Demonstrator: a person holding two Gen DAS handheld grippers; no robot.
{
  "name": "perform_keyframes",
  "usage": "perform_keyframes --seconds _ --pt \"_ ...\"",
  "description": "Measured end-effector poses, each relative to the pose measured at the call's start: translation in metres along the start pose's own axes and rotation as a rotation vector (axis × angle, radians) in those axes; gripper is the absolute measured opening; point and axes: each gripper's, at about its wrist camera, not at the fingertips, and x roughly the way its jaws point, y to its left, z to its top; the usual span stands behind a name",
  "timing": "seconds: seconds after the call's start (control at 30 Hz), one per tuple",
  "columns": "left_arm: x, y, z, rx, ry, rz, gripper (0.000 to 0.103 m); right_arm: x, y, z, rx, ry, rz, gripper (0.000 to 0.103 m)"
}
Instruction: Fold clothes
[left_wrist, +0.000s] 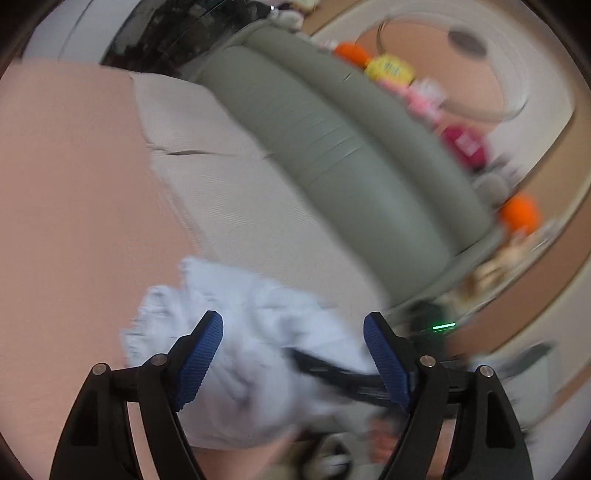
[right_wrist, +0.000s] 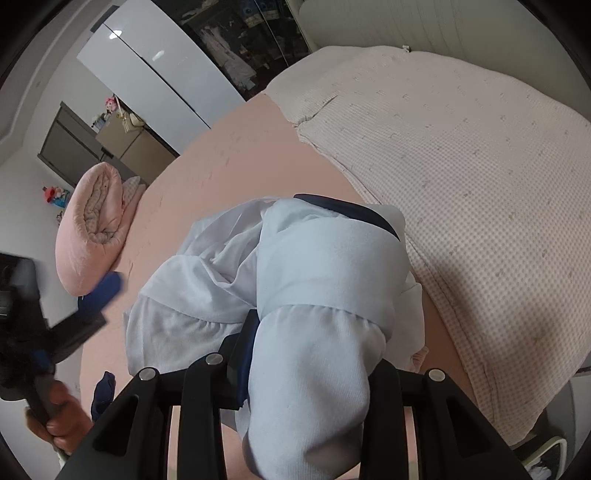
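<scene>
Left wrist view, blurry: left gripper (left_wrist: 293, 330) w/ both blue pads spread wide, clamping nothing, above the pale blue garment (left_wrist: 251, 350) on the pink bedsheet (left_wrist: 74, 221); right wrist view: right gripper (right_wrist: 310, 354) clenched on that garment's bunched fabric, rest heaped on the sheet.

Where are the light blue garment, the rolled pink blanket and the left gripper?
light blue garment (right_wrist: 325, 258): right wrist view, its smooth upper fold.
rolled pink blanket (right_wrist: 92, 229): right wrist view, its outer roll.
left gripper (left_wrist: 293, 360): left wrist view, midway between fingertips.
</scene>
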Motion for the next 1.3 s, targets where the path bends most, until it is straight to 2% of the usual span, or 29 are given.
perform_keyframes --seconds 0.03,0.07,0.17,0.27,0.47,0.53,0.63,0.7,0.83,0.9,1.0,1.1,1.17,1.3 --pt "0.009 0.002 -0.003 0.025 0.011 0.108 0.078 0.000 0.000 -0.002 -0.003 -0.003 0.001 0.031" --pt "0.018 0.008 -0.006 0.031 0.028 0.167 0.078 -0.002 0.000 -0.006 -0.004 -0.003 0.004 0.033" --pt "0.032 0.032 -0.016 -0.004 0.074 0.173 0.079 -0.004 -0.002 -0.010 -0.007 0.001 0.022 0.033" --pt "0.031 0.046 -0.018 -0.084 0.079 0.130 0.079 -0.006 -0.005 -0.011 0.006 0.002 0.054 0.040" --pt "0.029 0.033 -0.022 -0.012 0.081 0.172 0.079 -0.029 -0.012 0.004 0.099 -0.026 0.037 0.044" --pt "0.028 0.034 -0.024 -0.011 0.085 0.166 0.079 -0.045 -0.013 0.007 0.099 -0.065 -0.026 0.044" --pt "0.024 0.041 -0.028 -0.028 0.090 0.150 0.079 -0.075 -0.003 0.010 0.048 -0.172 -0.146 0.044" --pt "0.022 0.044 -0.030 -0.043 0.087 0.148 0.079 -0.095 0.008 0.010 0.008 -0.257 -0.156 0.044" --pt "0.022 0.050 -0.030 -0.095 0.093 0.136 0.079 -0.112 0.032 0.013 -0.044 -0.332 -0.158 0.044" --pt "0.021 0.052 -0.031 -0.110 0.096 0.134 0.079 -0.108 0.042 0.014 -0.072 -0.327 -0.158 0.044" --pt "0.017 0.053 -0.034 -0.106 0.089 0.152 0.080 -0.085 0.051 0.016 -0.128 -0.275 -0.175 0.044" --pt "0.017 0.059 -0.036 -0.116 0.086 0.152 0.080 -0.058 0.046 0.015 -0.130 -0.222 -0.200 0.043" --pt "0.018 0.069 -0.039 -0.172 0.094 0.127 0.080 -0.042 0.035 0.016 -0.081 -0.186 -0.164 0.043" --pt "0.021 0.088 -0.046 -0.275 0.117 0.058 0.081 -0.023 0.010 0.018 0.019 -0.179 -0.122 0.043"
